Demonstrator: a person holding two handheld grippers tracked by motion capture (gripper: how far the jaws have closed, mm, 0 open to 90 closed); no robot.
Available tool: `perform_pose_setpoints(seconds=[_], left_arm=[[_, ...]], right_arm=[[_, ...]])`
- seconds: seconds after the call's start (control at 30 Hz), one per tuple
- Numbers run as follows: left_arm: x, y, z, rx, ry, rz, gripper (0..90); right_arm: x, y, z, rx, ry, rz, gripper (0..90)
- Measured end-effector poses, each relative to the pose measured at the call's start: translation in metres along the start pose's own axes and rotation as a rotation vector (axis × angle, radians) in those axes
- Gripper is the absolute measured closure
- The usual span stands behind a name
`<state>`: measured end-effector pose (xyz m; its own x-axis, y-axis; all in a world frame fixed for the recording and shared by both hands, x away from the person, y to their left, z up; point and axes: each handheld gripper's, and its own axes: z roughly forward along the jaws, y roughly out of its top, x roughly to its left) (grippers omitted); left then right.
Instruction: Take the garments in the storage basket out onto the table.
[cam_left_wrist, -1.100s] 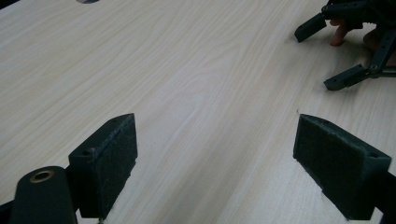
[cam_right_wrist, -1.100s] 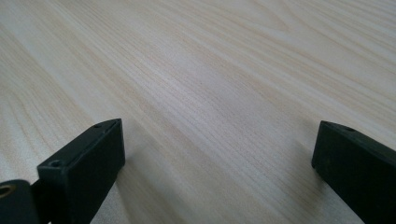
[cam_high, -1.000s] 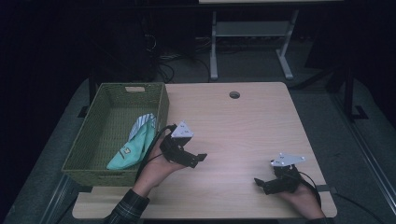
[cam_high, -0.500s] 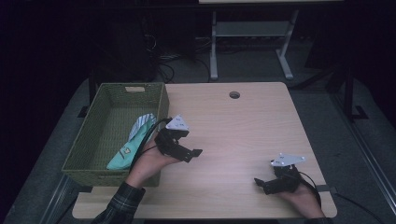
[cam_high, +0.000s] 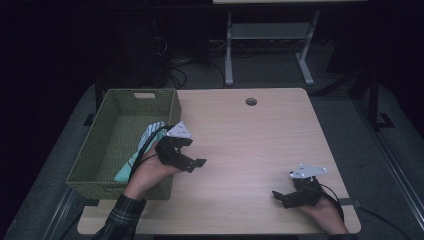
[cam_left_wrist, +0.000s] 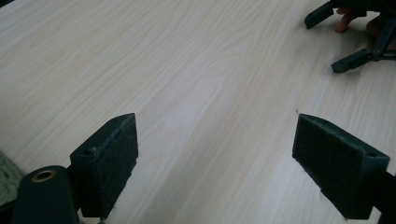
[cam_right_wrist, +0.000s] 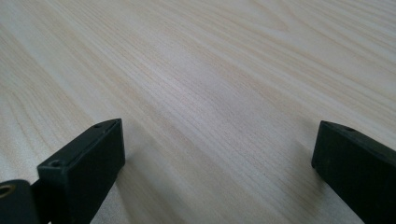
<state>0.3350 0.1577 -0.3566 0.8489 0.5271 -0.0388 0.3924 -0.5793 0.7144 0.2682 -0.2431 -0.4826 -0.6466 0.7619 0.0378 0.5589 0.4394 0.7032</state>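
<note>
Cloth (cam_high: 142, 150) sits behind our left gripper (cam_high: 192, 161), outside its wide-open, empty jaws, which hang over bare table (cam_high: 260, 145) just right of the basket (cam_high: 95, 155). It's teal with a white striped part, lying crumpled in the basket's right side. Our right gripper (cam_high: 280, 196), well apart, is also spread wide, empty.

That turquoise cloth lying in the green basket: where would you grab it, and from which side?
Probably from above, at the cloth's striped upper end by the right wall of the basket. It lies flat and elongated on the basket floor with tall woven walls around it, so a sideways approach is blocked. The left hand-held gripper, its jaws open over the table just beside the basket, is nearest.
</note>
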Motion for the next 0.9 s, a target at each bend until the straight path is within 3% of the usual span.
perform_pose_setpoints(seconds=[0.9], left_arm=[[0.020,-0.014,-0.028,0.001,0.054,-0.051,15.2]], right_arm=[[0.000,0.000,0.000,-0.002,0.000,-0.006,2.2]])
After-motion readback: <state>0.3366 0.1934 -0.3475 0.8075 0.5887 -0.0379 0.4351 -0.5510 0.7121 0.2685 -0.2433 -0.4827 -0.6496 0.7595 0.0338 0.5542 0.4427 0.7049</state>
